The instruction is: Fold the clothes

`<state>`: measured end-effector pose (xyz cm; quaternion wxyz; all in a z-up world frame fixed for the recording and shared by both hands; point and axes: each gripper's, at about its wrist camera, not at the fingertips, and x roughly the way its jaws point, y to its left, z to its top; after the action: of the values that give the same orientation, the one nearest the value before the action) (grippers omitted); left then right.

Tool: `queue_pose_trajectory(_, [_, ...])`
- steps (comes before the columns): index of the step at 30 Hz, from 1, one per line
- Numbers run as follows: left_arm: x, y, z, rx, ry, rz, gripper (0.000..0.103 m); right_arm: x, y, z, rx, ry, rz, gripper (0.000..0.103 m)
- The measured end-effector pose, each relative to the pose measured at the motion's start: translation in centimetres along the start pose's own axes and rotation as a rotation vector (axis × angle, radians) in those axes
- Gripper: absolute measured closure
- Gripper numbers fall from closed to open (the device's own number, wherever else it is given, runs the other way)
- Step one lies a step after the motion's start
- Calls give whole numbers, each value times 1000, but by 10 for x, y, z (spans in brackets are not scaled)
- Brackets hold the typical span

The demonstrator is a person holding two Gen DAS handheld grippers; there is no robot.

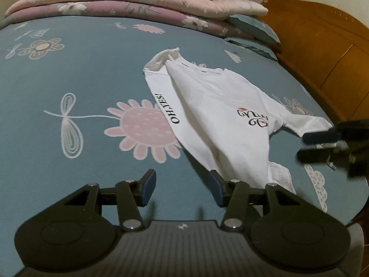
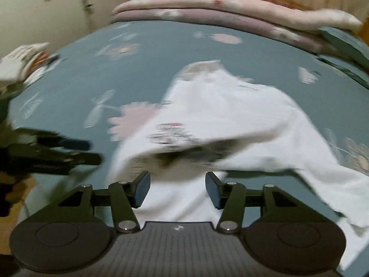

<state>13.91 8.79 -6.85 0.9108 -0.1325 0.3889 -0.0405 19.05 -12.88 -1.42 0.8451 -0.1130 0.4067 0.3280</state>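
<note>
- While lying crumpled mid-bed (image 1: 69, 73), white T-shirt (image 1: 214, 115) partly covers pink flower print (image 1: 143, 127); folded quilts (image 1: 129, 2) stacked at far edge, wooden headboard (image 1: 322, 46) to the right.
- Left tongs (image 1: 182, 188) spread, nothing between pads, right finger touching shirt hem.
- Right tongs (image 2: 177, 189) spread, empty, over shirt fabric.
- Left view: sharp "OH,YES!" lettering. Right view: blurred, but shows white cloth pile (image 2: 20, 62) at bed's left edge.
- Shirt soft, wrinkled; bedsheet smooth, teal.
</note>
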Motion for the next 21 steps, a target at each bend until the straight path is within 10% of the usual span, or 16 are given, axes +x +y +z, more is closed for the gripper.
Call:
queue_pose_trajectory(8, [-7, 20, -4, -58, -12, -10, 53, 32, 54, 2, -26, 9, 37, 46])
queue_pose_trajectory(10, [-7, 23, -5, -66, -11, -13, 53, 39, 55, 1, -37, 14, 25, 92])
queue_pose_trajectory(11, [-7, 24, -5, -70, -11, -17, 53, 40, 54, 0, -35, 15, 19, 95])
queue_pose_trajectory(21, [6, 22, -3, -117, -1, -137, 53, 13, 21, -3, 6, -52, -60, 99])
